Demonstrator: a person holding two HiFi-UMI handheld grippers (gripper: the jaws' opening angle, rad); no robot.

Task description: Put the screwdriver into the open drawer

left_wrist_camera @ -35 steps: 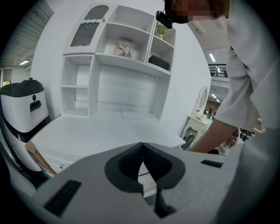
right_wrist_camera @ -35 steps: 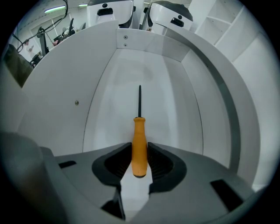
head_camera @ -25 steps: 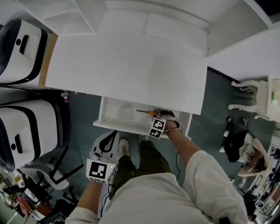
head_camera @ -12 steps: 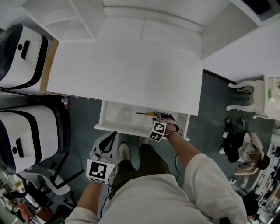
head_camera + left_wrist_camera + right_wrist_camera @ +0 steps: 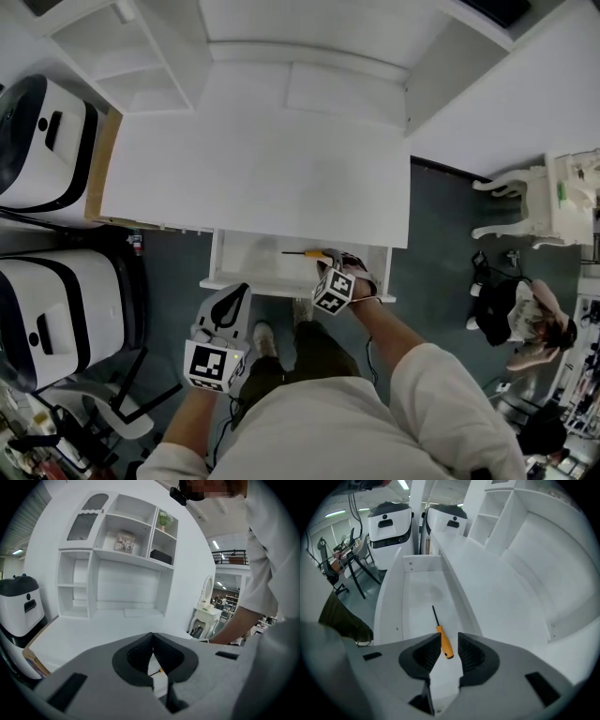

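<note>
Overall: layout matches a second ago, small moves only.
Desk [image 5: 253,169]: white, wide bare top, shelf unit behind it; unchanged.
White machines [image 5: 47,122]: two, left of the desk, same spots as before.
Drawer [image 5: 248,255]: pulled out under the desk's front edge, white inside, open now as it was earlier.
Right tongs [image 5: 449,645]: released. Jaws stand apart and have just been closing a bit, pads pressing on nothing. The handle only shows through the gap from below. A second ago these tongs were low in the drawer right at the handle. Now they are lifted and sit over the drawer's front right part [image 5: 336,269], pointing steeply down.
Left tongs [image 5: 153,640]: clenched, tips touching, nothing between them. Held out in front of the drawer on its left side [image 5: 234,305], well apart from the tool, slightly higher than before.
Screwdriver [image 5: 443,637]: lying flat on the drawer floor, right half, orange handle toward my right tongs, dark shaft pointing toward the drawer's left end. Same place as a second ago, nothing touching it.
</note>
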